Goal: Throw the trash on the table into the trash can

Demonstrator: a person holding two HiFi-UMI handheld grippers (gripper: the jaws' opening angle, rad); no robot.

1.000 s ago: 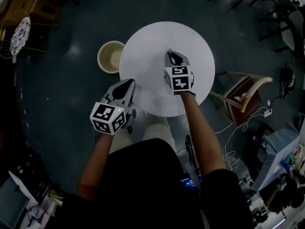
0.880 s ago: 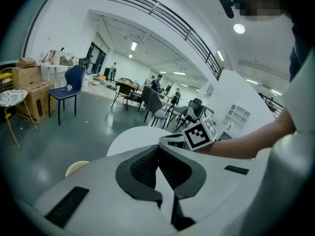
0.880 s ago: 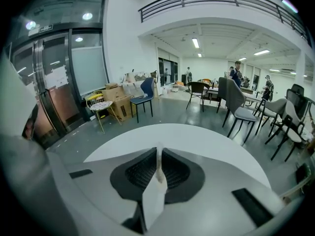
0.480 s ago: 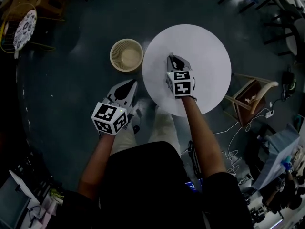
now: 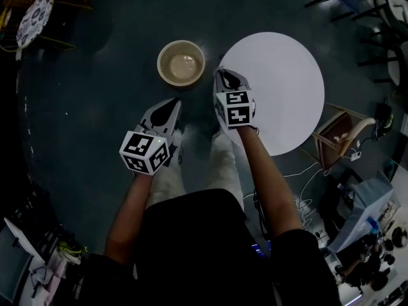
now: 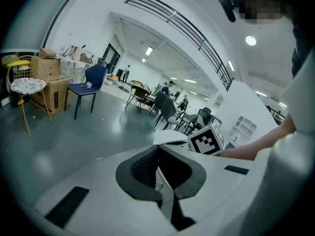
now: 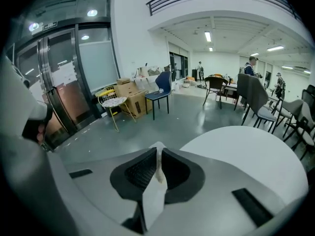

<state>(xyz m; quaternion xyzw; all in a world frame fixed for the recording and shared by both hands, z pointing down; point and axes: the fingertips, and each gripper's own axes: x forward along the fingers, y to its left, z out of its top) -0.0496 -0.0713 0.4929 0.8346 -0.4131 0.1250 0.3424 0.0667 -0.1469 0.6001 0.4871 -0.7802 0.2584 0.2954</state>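
One scrap of white paper point(image 7: 155, 186) is clamped in the right gripper point(image 5: 223, 76), which has travelled from the middle of the round table point(image 5: 280, 94) to its left edge, near the wicker trash can point(image 5: 182, 62). Left gripper point(image 5: 171, 105) is closed, with nothing seen in it. Assessment: release over the can is next.

Likely an open office: chairs point(image 7: 161, 93), cardboard boxes point(image 7: 129, 90).

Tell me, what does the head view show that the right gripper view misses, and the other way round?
Only the head view shows the wicker trash can and the left tongs. Only the right gripper view shows the white paper scrap pinched in the right tongs, plus a blue chair. Both show the round white table.
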